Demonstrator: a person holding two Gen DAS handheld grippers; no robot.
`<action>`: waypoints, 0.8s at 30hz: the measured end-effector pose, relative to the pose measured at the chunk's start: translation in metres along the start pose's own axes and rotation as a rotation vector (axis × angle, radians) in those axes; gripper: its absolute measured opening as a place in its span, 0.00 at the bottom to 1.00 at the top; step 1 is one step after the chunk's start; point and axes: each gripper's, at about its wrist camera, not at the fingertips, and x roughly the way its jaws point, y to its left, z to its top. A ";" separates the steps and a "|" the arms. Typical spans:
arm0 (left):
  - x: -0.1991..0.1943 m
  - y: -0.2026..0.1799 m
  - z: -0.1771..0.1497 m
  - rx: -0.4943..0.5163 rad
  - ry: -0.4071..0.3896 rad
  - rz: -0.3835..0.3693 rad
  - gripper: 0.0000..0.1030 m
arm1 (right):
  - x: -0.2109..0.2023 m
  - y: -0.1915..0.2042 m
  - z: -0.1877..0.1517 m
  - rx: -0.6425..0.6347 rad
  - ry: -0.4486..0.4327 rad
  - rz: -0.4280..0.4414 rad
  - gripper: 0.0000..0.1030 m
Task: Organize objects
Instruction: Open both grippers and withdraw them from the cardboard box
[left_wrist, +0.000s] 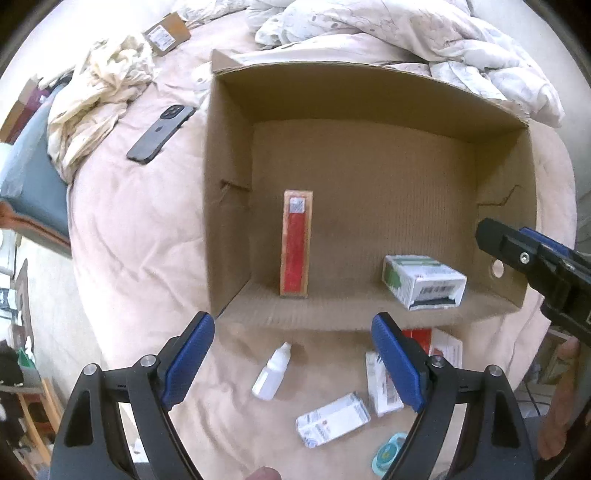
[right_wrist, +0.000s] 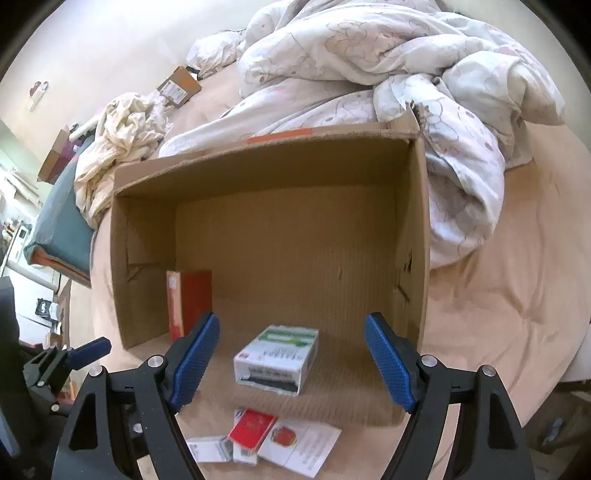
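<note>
Teal object (left_wrist: 388, 452) half hidden behind left gripper fingers (left_wrist: 397, 363).

Cardboard box (left_wrist: 236, 177) open on top; floor mostly bare. Red carton (left_wrist: 296, 243) stands left, white carton (left_wrist: 423, 281) near front wall.

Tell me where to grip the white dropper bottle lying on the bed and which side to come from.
Grip the white dropper bottle across its wider body, not the tapered cap. It lies on its side, cap pointing toward the cardboard box, so come down from above with the open left gripper, fingers straddling its long sides.
</note>
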 end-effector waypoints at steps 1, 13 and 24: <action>-0.005 0.000 -0.008 -0.004 0.000 -0.001 0.83 | -0.003 0.001 -0.003 -0.003 -0.004 0.001 0.83; -0.008 0.046 -0.045 -0.082 -0.001 -0.006 0.83 | -0.039 -0.022 -0.053 0.019 -0.009 0.049 0.83; 0.050 0.082 -0.068 -0.193 0.108 -0.008 0.83 | -0.002 -0.045 -0.079 0.046 0.166 0.094 0.83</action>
